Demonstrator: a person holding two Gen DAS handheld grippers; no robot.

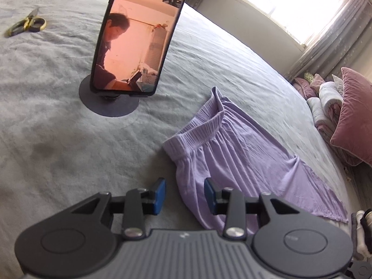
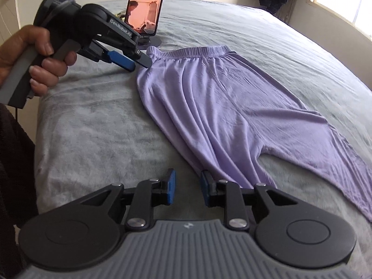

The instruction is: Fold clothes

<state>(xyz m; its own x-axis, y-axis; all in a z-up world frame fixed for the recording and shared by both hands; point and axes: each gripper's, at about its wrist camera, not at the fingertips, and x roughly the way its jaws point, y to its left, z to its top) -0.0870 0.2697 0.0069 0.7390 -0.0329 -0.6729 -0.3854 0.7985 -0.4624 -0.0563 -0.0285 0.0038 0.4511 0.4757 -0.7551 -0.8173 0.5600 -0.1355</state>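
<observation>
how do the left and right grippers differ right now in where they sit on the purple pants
The left gripper is at the waistband corner of the purple pants; the right gripper is further down the same side edge. Both are open, with no cloth pinched between their blue fingers.

I see the lilac trousers [image 2: 209, 97] are thin, soft cloth, matt, with a ribbed elastic waistband [image 2: 193, 51]. The bed [image 2: 93, 121] has a grey fleecy cover, a little fuzzy and matt. My right gripper [image 2: 187, 187] is matt black plastic with shiny metal rivets; its blue pads [image 2: 172, 186] look rubbery. The phone [image 1: 137, 41] has a glossy glass screen. The scissors [image 1: 28, 23] have glossy handles.
</observation>
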